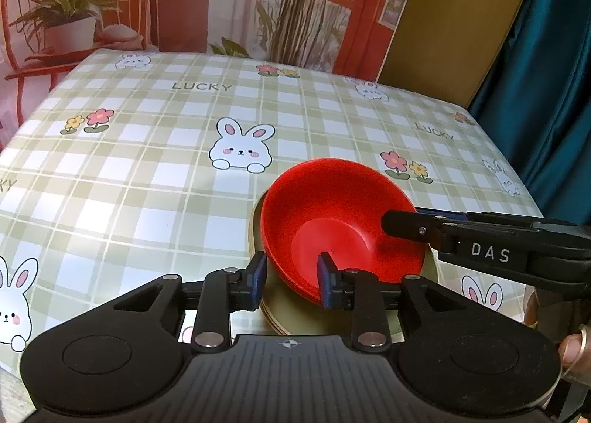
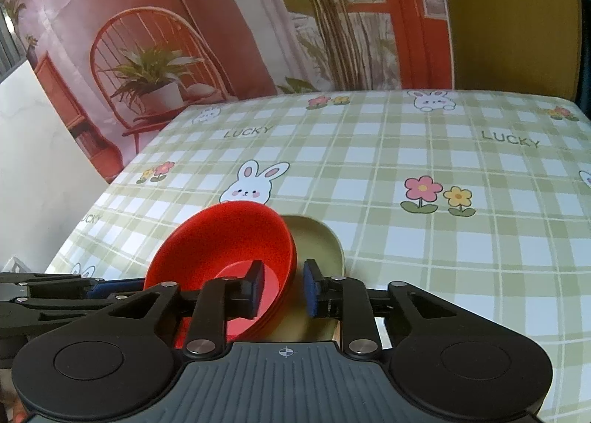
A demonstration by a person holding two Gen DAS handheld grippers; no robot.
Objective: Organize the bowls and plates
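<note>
Stack of round red plastic bowls (image 1: 343, 219) sits on a stack of pale olive round plates (image 1: 280, 316), on the green-checked bunny-print tablecloth (image 1: 147, 164), at about 5 o'clock on the table in the left wrist view. Left gripper (image 1: 291, 280) straddles the bowls' near rim at 6 o'clock, jaws spread, one finger inside, one outside. Right gripper (image 2: 282, 288) straddles the rim at 3 o'clock, jaws also spread, not pinching.
</note>
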